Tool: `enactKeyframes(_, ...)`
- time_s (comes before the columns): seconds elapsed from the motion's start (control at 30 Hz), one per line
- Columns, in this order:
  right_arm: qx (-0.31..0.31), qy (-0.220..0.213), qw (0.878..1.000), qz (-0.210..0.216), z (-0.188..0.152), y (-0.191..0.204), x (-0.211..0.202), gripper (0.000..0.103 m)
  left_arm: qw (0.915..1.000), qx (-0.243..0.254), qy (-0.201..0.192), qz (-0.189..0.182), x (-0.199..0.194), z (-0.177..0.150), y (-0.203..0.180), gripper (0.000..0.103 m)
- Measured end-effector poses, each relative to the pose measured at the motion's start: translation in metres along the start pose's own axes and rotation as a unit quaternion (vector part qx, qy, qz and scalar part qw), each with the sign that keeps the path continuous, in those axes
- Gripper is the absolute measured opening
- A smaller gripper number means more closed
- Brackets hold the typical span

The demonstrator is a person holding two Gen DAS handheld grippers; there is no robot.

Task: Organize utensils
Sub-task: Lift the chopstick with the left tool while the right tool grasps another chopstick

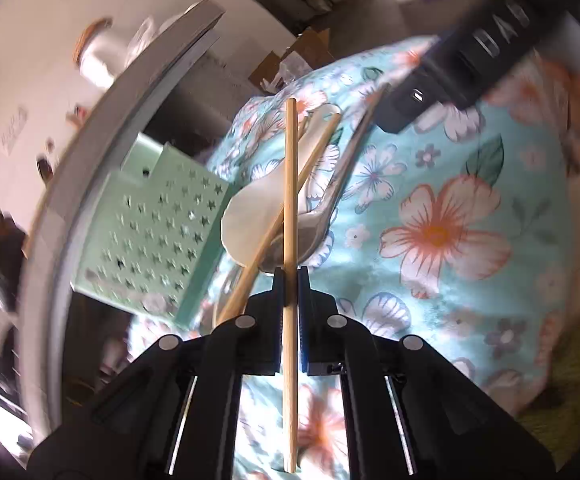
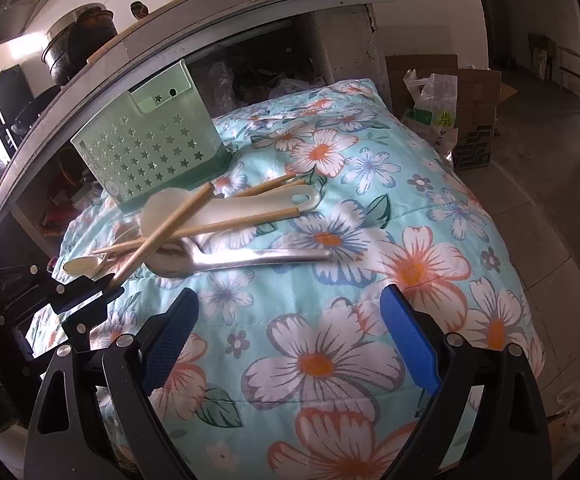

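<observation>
My left gripper (image 1: 290, 280) is shut on a wooden chopstick (image 1: 290, 160) that runs straight along its fingers, lifted over the pile. In the right wrist view this left gripper (image 2: 86, 284) sits at the left with the held chopstick (image 2: 162, 232) slanting up. Under it lie a white paddle spoon (image 2: 230, 208), a metal spoon (image 2: 242, 258), a small cream spoon (image 2: 82, 266) and more chopsticks (image 2: 242, 222). A green star-holed utensil basket (image 2: 150, 148) stands behind the pile, and the basket (image 1: 150, 232) shows left of the held stick. My right gripper (image 2: 290, 320) hovers open over bare cloth.
The utensils lie on a floral cloth (image 2: 409, 220) over a rounded table. A grey counter edge (image 2: 210, 12) curves behind the basket, with a dark pot (image 2: 78, 40) on it. A cardboard box and plastic bag (image 2: 449, 112) stand on the floor at the right.
</observation>
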State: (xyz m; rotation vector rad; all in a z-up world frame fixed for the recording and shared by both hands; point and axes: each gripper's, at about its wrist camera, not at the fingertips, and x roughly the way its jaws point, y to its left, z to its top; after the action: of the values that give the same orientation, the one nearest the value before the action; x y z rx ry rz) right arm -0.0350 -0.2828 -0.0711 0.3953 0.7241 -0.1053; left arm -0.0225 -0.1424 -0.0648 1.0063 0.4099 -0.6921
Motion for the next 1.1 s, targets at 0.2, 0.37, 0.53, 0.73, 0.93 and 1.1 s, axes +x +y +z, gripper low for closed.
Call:
enactKeyframes(0.2,0.008,0.004,1.0,0.016,0.0,0.005,-0.004,0.089,0.9501,-0.257,0.016,-0.176,0.005,-0.019,0.065,0.005)
enactKeyframes(0.37,0.028,0.017,0.999,0.037,0.0,0.007,-0.002,0.085,0.8244,-0.47,0.034,-0.314,0.03,-0.068,0.097,0.005)
enactKeyframes(0.53,0.037,0.029,0.997,0.056,-0.001,0.014,0.0,0.081,0.7331,-0.575,0.008,-0.363,0.037,-0.104,0.102,0.006)
enactKeyframes(0.73,0.074,0.076,0.986,0.132,-0.002,0.03,0.02,0.069,0.7408,-0.591,-0.006,-0.319,0.024,-0.111,0.104,0.007)
enactKeyframes(0.93,0.108,0.118,0.973,0.166,-0.003,0.044,0.046,0.059,0.8083,-0.532,0.015,-0.251,0.01,-0.1,0.096,0.007)
enactKeyframes(1.1,0.126,0.134,0.966,0.183,0.002,0.053,0.06,0.053,0.8398,-0.495,0.025,-0.222,0.01,-0.092,0.088,0.007)
